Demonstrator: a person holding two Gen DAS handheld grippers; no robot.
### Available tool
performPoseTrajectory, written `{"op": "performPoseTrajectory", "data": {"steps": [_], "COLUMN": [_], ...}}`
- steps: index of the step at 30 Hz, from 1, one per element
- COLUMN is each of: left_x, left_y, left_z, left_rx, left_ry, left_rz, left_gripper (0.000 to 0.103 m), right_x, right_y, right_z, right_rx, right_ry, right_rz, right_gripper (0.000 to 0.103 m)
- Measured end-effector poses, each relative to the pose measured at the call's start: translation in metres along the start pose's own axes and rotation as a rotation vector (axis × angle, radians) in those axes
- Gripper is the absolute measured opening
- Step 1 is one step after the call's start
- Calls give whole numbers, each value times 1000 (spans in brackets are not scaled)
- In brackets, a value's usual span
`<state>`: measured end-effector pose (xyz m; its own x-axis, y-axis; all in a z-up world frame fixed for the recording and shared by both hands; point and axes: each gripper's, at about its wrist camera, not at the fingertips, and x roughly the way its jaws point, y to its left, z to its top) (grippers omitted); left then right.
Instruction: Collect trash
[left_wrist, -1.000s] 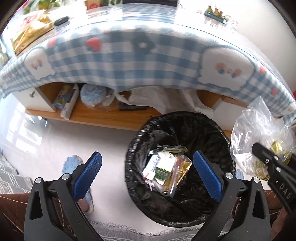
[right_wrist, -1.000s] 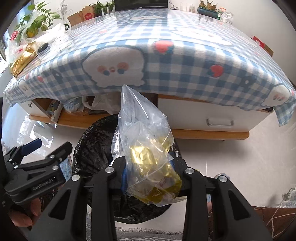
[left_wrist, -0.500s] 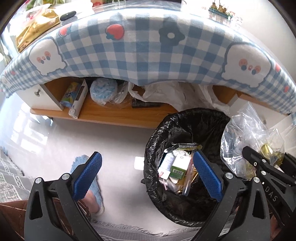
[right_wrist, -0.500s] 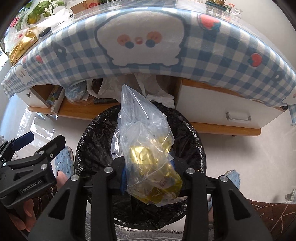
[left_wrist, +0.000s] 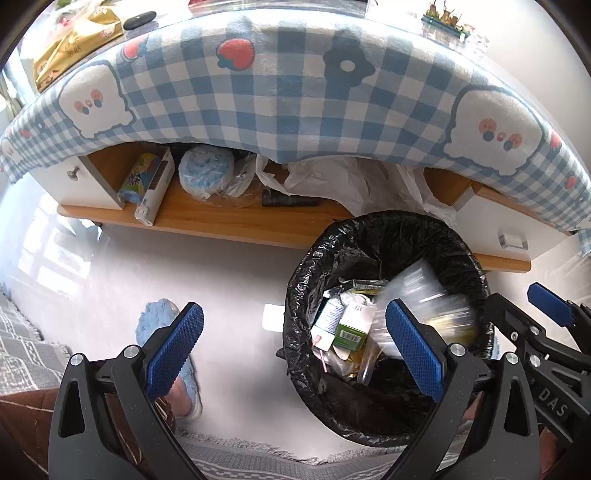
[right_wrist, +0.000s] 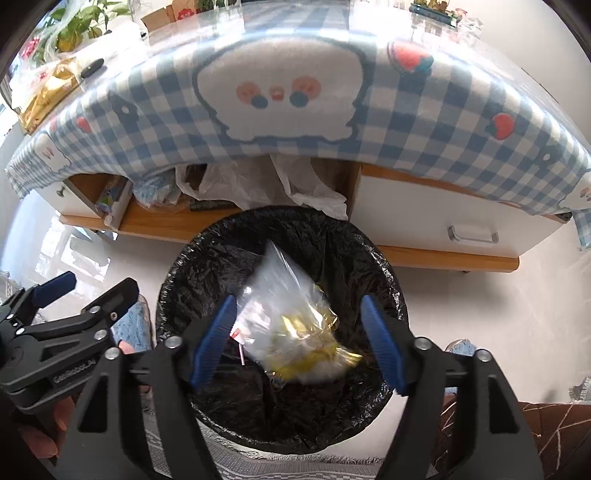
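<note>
A clear plastic bag (right_wrist: 291, 321) with gold wrappers inside is blurred and falling into the black-lined trash bin (right_wrist: 207, 258). My right gripper (right_wrist: 299, 343) is open just above the bin, with the bag free between its fingers. The left wrist view shows the same bag (left_wrist: 424, 306) as a blur inside the bin (left_wrist: 306, 273), above a green carton and other trash. My left gripper (left_wrist: 295, 350) is open and empty, held over the floor at the bin's left edge.
A low table with a blue checked cloth (left_wrist: 295, 92) stands behind the bin. Its wooden shelf (left_wrist: 221, 218) holds boxes, bags and a remote. A blue slipper (left_wrist: 162, 314) lies on the floor to the left. A grey rug (left_wrist: 22, 350) runs along the near edge.
My right gripper has opened and let go of the clear bag, which now drops into the bin. Both grippers have moved slightly lower and closer to the bin.
</note>
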<state>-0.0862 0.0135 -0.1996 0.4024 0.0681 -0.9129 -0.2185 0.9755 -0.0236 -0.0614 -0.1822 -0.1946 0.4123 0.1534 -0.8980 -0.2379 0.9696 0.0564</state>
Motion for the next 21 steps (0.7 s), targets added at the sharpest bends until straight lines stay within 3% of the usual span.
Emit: {"op": "performPoseTrajectory", "data": {"steps": [8,21], "left_x": [-55,-163], "left_y": [-16,-15], "left_z": [9,0], "left_rx": [45,65], "left_ry": [-80,-192], "left_rz": [-1,-27], "left_gripper": [97,97], "right_x": [-68,-180], "right_y": [-15,-33], "right_z": [8,-15], "right_rx": [45,69], "right_ry": [-100,-252], "right_rz": [-31,-65], "right_gripper": [95,95]}}
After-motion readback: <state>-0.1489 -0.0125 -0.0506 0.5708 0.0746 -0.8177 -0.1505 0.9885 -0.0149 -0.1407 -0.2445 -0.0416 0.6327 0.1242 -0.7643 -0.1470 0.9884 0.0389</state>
